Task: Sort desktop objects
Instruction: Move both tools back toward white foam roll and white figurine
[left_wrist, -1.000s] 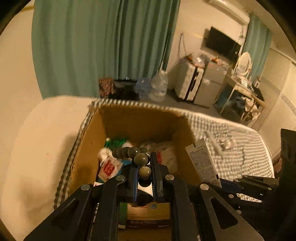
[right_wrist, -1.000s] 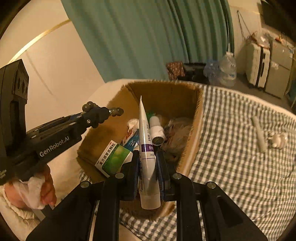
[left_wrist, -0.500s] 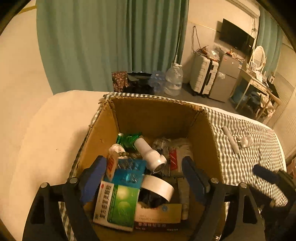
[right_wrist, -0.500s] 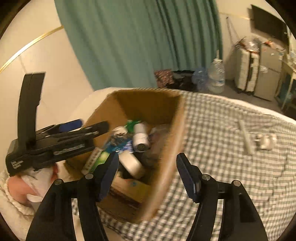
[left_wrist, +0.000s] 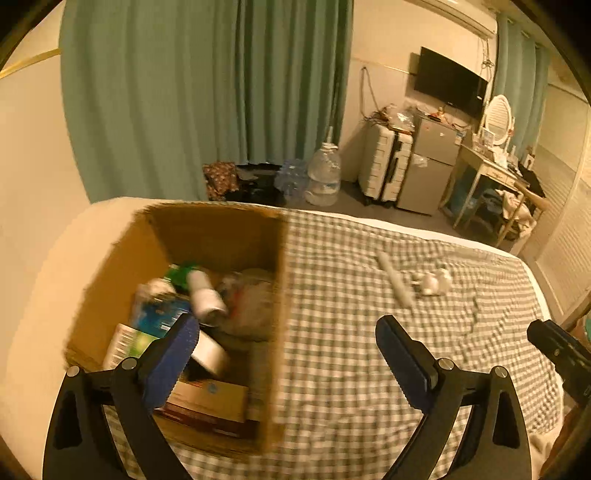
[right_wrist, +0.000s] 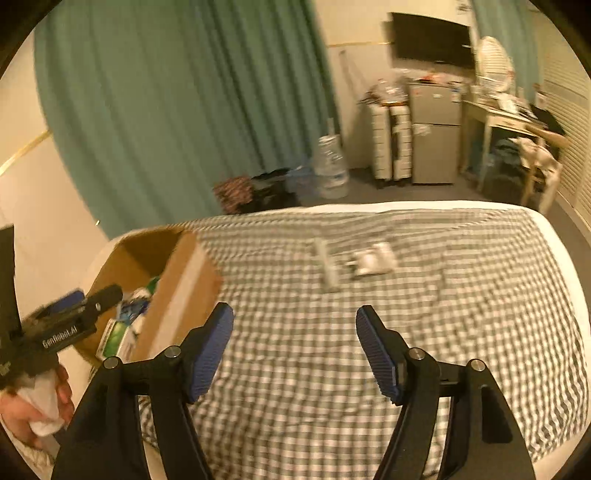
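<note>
An open cardboard box (left_wrist: 279, 295) stands at the left end of a checked bedspread (left_wrist: 351, 350), holding several items: a white roll, a green packet, a blue pack, a flat carton. My left gripper (left_wrist: 284, 339) is open and empty above the box's right wall. My right gripper (right_wrist: 294, 326) is open and empty over the bedspread (right_wrist: 314, 369), right of the box (right_wrist: 184, 280). A white tube (right_wrist: 327, 264) and a white plug (right_wrist: 373, 260) lie further along the cloth, also in the left wrist view as the tube (left_wrist: 395, 282) and plug (left_wrist: 432, 284).
The left gripper (right_wrist: 66, 317) and the hand holding it show at the left of the right wrist view. The right gripper's tip (left_wrist: 557, 349) shows at the right of the left wrist view. Beyond the bed: green curtain (left_wrist: 207, 96), water jug (left_wrist: 325, 177), suitcase, fridge, desk.
Both grippers opened: the left let go of a string of dark beads and the right let go of a white tube, over the box. Both have since swung right, towards the bedspread.
</note>
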